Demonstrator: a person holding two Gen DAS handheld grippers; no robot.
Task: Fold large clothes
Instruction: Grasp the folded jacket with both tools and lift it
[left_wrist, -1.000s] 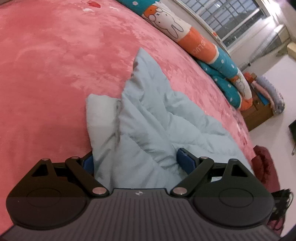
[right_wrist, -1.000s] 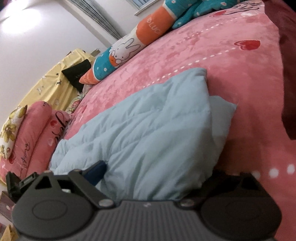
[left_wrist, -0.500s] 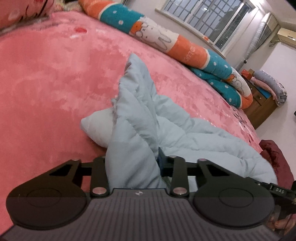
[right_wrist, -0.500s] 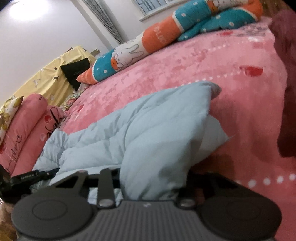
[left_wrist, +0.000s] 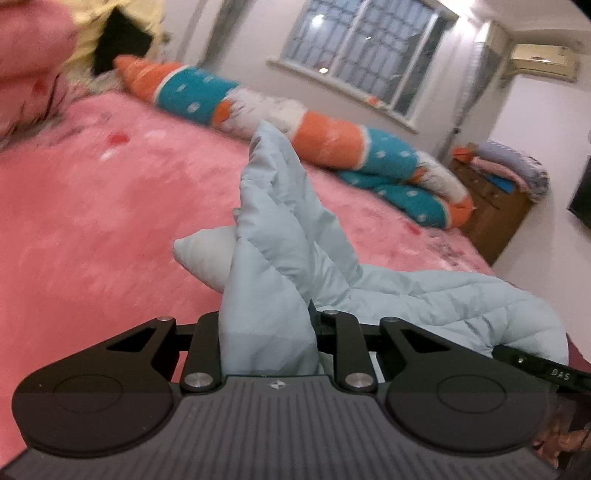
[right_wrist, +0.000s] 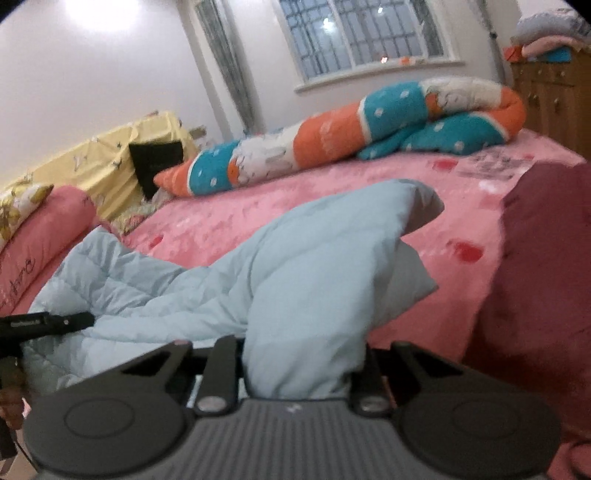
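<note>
Lifting pale-blue quilted jacket (left_wrist: 295, 258) off pink bed (left_wrist: 92, 221) | left tool (left_wrist: 267, 332) and right tool (right_wrist: 299, 365) closing, each pinching a jacket edge | raise both evenly, keep fabric taut, avoid the bolster (right_wrist: 332, 140)

Each camera sits on a gripper and looks forward along its fingers, low and very close to the light blue jacket (left_wrist: 280, 236) on the pink bed (left_wrist: 110, 206). The left view faces across the bed toward the window (left_wrist: 354, 48). The right view faces the same way. Both show the jacket, the bed, the long pillow (right_wrist: 332, 140) and the window.
</note>
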